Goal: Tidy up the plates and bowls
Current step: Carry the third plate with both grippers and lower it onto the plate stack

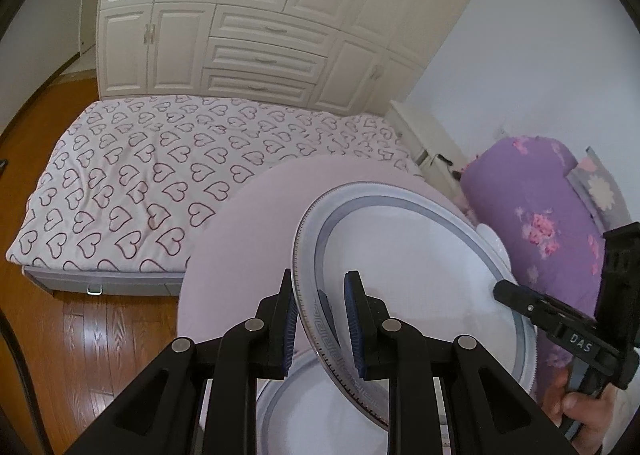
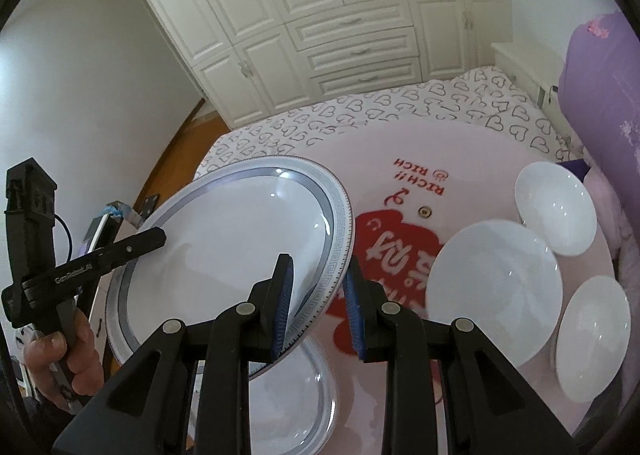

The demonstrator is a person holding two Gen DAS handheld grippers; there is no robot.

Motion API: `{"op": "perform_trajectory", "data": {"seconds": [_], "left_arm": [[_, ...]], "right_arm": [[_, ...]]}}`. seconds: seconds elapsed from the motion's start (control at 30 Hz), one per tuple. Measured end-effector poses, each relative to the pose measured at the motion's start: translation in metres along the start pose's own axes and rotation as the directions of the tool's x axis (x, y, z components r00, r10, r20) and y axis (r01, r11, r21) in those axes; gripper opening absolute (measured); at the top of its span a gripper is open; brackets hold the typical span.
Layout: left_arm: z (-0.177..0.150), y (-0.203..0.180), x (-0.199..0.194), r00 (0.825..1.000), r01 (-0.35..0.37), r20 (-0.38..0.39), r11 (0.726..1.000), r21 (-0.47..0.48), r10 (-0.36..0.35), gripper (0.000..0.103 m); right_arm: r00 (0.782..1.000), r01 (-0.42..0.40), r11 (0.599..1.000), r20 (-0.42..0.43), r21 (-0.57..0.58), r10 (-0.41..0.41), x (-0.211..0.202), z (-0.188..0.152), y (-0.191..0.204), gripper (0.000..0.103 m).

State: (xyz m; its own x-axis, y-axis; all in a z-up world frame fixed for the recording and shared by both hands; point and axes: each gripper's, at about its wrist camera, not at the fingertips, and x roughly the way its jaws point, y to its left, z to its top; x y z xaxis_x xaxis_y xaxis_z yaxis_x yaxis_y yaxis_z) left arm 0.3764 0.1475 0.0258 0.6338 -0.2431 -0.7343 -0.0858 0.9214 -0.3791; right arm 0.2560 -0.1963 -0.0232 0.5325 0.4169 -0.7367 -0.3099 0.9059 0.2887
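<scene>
A large white plate with a grey patterned rim (image 1: 412, 275) (image 2: 224, 251) is lifted and tilted above the round pink table (image 1: 240, 223) (image 2: 460, 159). My left gripper (image 1: 324, 331) has its jaws around the plate's near rim. My right gripper (image 2: 318, 307) has its jaws around the opposite rim; it shows at the right in the left wrist view (image 1: 520, 297). A second matching plate (image 1: 304, 411) (image 2: 296, 403) lies flat on the table below. Three white bowls (image 2: 494, 283) (image 2: 556, 207) (image 2: 594, 339) stand on the table's right side.
A bed with a heart-print cover (image 1: 160, 175) stands behind the table, with white wardrobes (image 1: 260, 15) beyond. A rolled purple quilt (image 1: 548, 223) lies to the right. The floor is wood (image 1: 100, 335). A red print covers the table's middle (image 2: 392, 239).
</scene>
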Motion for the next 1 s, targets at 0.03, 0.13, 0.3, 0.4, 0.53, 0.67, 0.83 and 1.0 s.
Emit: {"op": "perform_trajectory", "data": {"seconds": [0.03, 0.13, 0.3, 0.4, 0.53, 0.67, 0.83, 1.0], "left_arm": [[-0.006, 0.001, -0.005, 1.0, -0.004, 0.0, 1.0, -0.003, 0.004, 0.018], [-0.02, 0.002, -0.012, 1.0, -0.016, -0.003, 1.0, -0.009, 0.016, 0.018], [-0.04, -0.005, -0.024, 0.999, -0.038, -0.001, 0.999, -0.004, 0.038, 0.018], [-0.056, -0.006, -0.029, 0.999, -0.045, -0.007, 0.999, -0.013, 0.045, 0.018], [-0.073, -0.005, -0.023, 0.998, -0.055, -0.031, 0.998, -0.038, 0.054, 0.018], [-0.085, -0.002, -0.018, 0.997, -0.059, -0.053, 0.997, -0.053, 0.056, 0.019], [-0.095, 0.001, -0.011, 0.996, -0.066, -0.063, 0.996, -0.062, 0.062, 0.019], [-0.109, -0.002, -0.009, 0.996, -0.07, -0.059, 0.996, -0.049, 0.067, 0.019]], "right_arm": [[1.0, -0.003, 1.0, 0.0, -0.003, 0.003, -0.001, -0.003, 0.003, 0.026], [1.0, -0.005, 1.0, 0.001, -0.019, 0.005, -0.005, -0.014, 0.01, 0.026], [1.0, -0.014, 0.999, 0.001, -0.033, 0.014, -0.008, -0.033, 0.019, 0.026], [1.0, -0.017, 0.999, -0.008, -0.045, 0.017, -0.007, -0.044, 0.023, 0.026], [0.999, -0.033, 0.998, -0.023, -0.054, 0.032, -0.004, -0.058, 0.026, 0.026], [0.999, -0.037, 0.997, -0.035, -0.061, 0.034, -0.001, -0.071, 0.028, 0.026], [0.998, -0.037, 0.997, -0.045, -0.064, 0.034, 0.002, -0.087, 0.029, 0.026], [0.998, -0.036, 0.997, -0.045, -0.062, 0.033, 0.004, -0.102, 0.03, 0.026]]}}
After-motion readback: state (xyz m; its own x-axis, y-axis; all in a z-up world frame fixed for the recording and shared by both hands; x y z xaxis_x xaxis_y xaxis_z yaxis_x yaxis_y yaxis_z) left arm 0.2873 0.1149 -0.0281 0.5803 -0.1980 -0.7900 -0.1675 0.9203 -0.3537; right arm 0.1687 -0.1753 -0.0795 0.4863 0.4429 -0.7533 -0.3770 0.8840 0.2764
